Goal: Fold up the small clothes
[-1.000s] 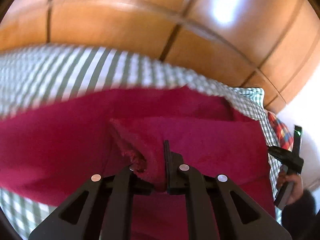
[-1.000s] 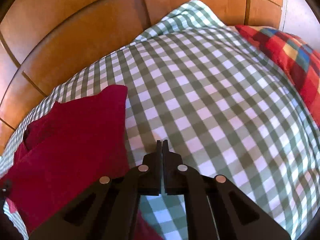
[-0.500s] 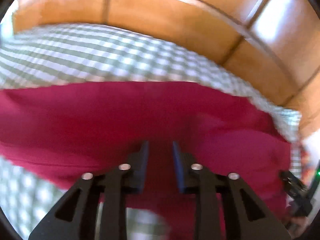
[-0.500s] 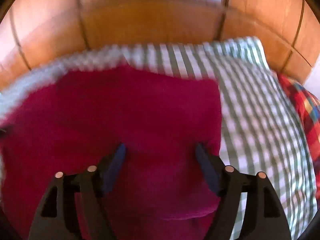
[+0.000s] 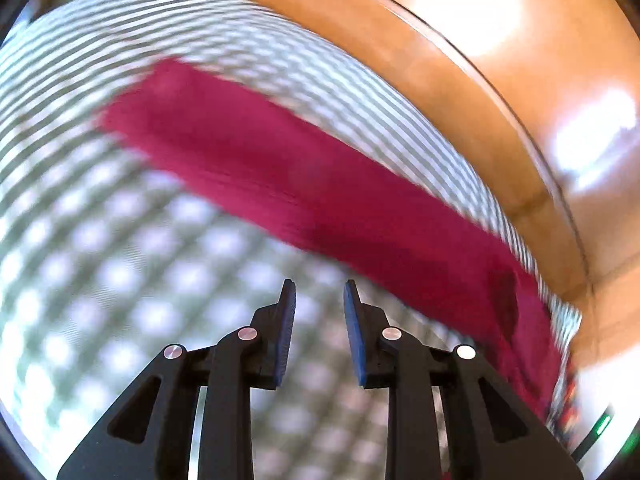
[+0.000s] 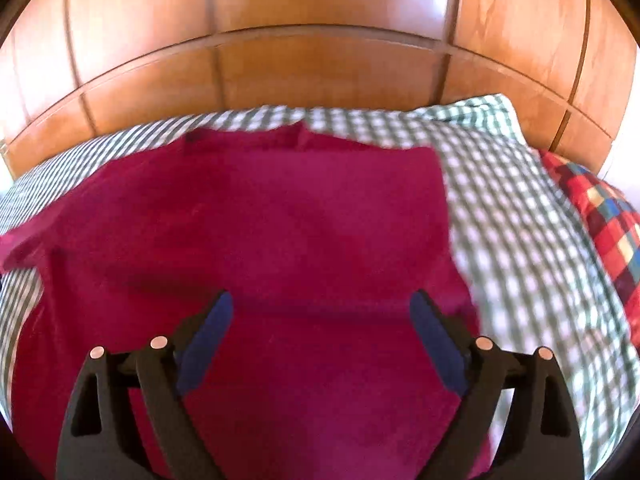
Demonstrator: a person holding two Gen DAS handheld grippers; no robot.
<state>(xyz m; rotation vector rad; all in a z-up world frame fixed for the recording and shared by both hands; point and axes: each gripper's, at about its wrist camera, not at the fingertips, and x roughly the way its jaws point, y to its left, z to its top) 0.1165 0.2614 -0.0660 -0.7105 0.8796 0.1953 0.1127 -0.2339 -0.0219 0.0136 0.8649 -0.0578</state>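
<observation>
A dark red garment [image 6: 280,232] lies flat on a green-and-white checked bedsheet [image 6: 520,216]. In the left wrist view the red garment [image 5: 304,184] shows as a blurred diagonal band ahead of my left gripper [image 5: 319,292]. My left gripper is open and empty, over bare checked sheet [image 5: 120,280], a little short of the garment's near edge. My right gripper [image 6: 320,304] is wide open and empty, hovering above the middle of the garment. A short sleeve sticks out at the garment's left side [image 6: 20,244].
A wooden panelled wall or headboard [image 6: 320,52] runs along the far side of the bed. A red, blue and yellow plaid cloth [image 6: 600,216] lies at the right edge of the sheet. The wooden panel also shows in the left wrist view [image 5: 480,80].
My left gripper let go of the red cloth, opened and swung off the garment over bare sheet. My right gripper opened wide and moved from the bare sheet to above the garment.
</observation>
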